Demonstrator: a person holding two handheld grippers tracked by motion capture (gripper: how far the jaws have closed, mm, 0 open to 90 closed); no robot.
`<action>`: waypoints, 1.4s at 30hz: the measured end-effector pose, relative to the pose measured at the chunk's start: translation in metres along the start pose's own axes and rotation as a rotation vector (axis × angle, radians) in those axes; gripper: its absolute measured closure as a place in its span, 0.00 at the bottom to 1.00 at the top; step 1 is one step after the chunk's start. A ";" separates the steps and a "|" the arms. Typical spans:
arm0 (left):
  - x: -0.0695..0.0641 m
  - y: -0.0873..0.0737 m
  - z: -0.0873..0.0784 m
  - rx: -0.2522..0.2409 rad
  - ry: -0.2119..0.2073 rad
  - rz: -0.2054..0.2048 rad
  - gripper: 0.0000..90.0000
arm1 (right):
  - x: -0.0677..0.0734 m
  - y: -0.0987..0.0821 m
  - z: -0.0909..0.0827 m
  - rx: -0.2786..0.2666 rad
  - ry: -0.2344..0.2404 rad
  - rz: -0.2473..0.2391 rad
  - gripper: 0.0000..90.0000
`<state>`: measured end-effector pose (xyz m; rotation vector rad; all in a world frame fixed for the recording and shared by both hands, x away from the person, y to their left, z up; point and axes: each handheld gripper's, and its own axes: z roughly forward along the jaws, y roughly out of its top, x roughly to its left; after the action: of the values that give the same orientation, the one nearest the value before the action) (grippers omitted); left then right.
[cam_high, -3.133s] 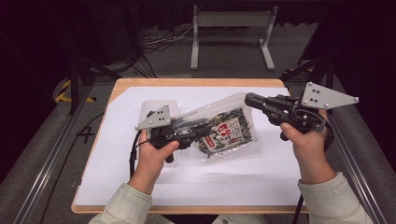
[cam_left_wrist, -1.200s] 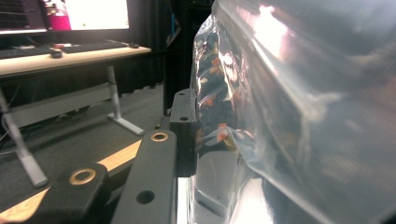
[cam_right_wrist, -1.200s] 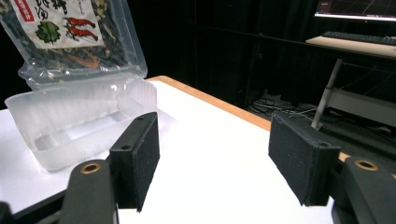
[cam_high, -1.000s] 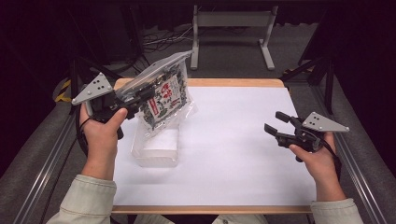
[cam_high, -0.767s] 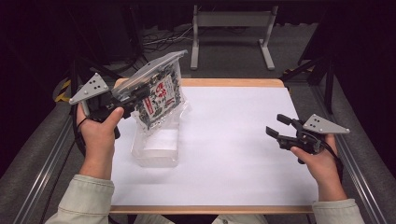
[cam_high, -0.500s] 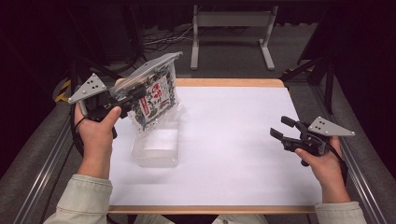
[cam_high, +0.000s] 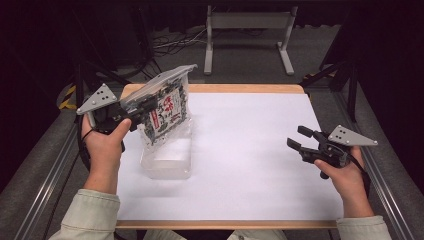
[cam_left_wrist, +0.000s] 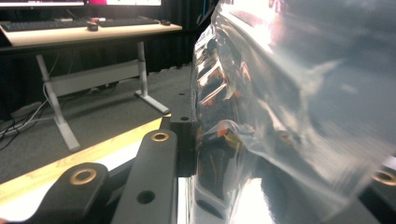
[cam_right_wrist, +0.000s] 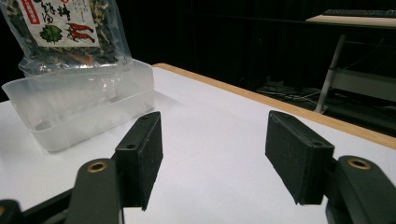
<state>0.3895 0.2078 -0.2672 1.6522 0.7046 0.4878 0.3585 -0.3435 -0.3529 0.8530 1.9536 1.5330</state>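
A clear packet (cam_high: 169, 107) of dark dried food with a red and white label hangs tilted at the table's left, with my left gripper (cam_high: 146, 107) shut on its upper part. In the left gripper view the shiny packet (cam_left_wrist: 289, 107) is pinched between the black jaws of the left gripper (cam_left_wrist: 280, 158). The packet's lower edge dips at the far end of a clear plastic tub (cam_high: 167, 161). My right gripper (cam_high: 298, 139) stands open and holds nothing near the table's right edge. From the right gripper (cam_right_wrist: 215, 154) I see the packet (cam_right_wrist: 60, 32) above the tub (cam_right_wrist: 79, 109).
A white sheet (cam_high: 240, 150) covers the wooden table, whose edge shows at front and back. Metal rails run along both sides. A grey desk frame (cam_high: 247, 20) and cables lie on the floor beyond the table.
Three seconds ago both grippers held the packet at mid-table. Now the left alone holds it at the left over the tub, and the right has let go and moved right. In the last second nothing much has shifted.
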 end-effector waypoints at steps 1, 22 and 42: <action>0.000 -0.001 0.001 0.001 0.001 -0.003 0.81 | 0.000 0.000 0.000 0.001 0.003 0.002 0.41; 0.011 -0.032 0.015 0.044 0.010 -0.037 0.81 | 0.000 -0.002 0.001 -0.009 0.021 0.030 0.41; 0.015 -0.045 0.027 0.065 0.005 -0.060 0.81 | 0.000 -0.007 0.005 0.002 0.034 0.041 0.41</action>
<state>0.4102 0.2034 -0.3179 1.6855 0.7784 0.4299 0.3613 -0.3415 -0.3606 0.8783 1.9729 1.5794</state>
